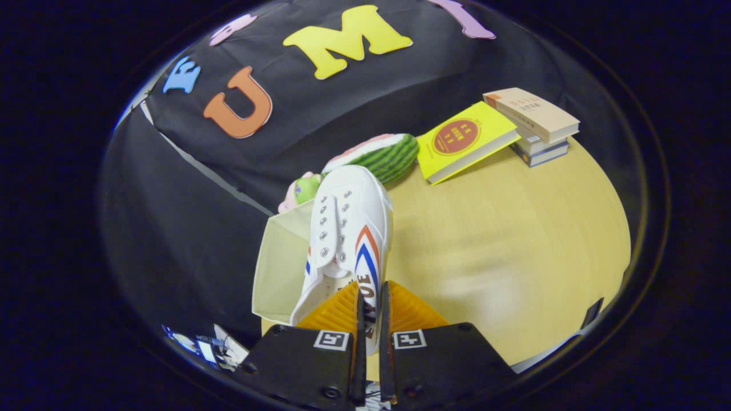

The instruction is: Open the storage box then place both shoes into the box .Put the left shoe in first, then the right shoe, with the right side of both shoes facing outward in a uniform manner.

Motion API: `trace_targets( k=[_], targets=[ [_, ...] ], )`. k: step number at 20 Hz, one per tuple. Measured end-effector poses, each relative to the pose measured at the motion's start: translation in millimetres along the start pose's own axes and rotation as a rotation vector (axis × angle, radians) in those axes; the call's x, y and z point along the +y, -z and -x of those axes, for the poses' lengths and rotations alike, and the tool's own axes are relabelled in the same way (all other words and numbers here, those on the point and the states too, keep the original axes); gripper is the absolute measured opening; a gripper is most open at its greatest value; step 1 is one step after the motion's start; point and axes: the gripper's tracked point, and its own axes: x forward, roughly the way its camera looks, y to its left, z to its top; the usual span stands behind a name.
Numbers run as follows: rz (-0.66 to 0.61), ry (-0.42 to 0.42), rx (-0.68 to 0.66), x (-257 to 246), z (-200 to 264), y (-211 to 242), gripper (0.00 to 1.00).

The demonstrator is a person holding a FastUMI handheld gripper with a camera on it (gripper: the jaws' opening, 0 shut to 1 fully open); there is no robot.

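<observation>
Wooden bench (pixel 514 228) up front, tool (pixel 370 308) pinched nearly closed on the white canvas sneaker's (pixel 348 228) heel wall over the storage box (pixel 280 268), probably light, floppy, so grip the stiffer heel.

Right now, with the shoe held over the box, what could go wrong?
The hand-held gripper pinches only the heel-side wall of the white shoe, so it could twist or slip free. The shoe hangs above the edge of the storage box rather than its middle; lowered here, it might catch the wall and tip the box.
</observation>
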Motion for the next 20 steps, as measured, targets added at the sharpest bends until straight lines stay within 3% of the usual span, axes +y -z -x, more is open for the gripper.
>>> trace_targets(
  k=[9,20],
  targets=[
    [-0.012,-0.076,-0.025,92,-55,25,0.15],
    [-0.007,-0.016,-0.15,91,-110,39,0.15]
  ],
)
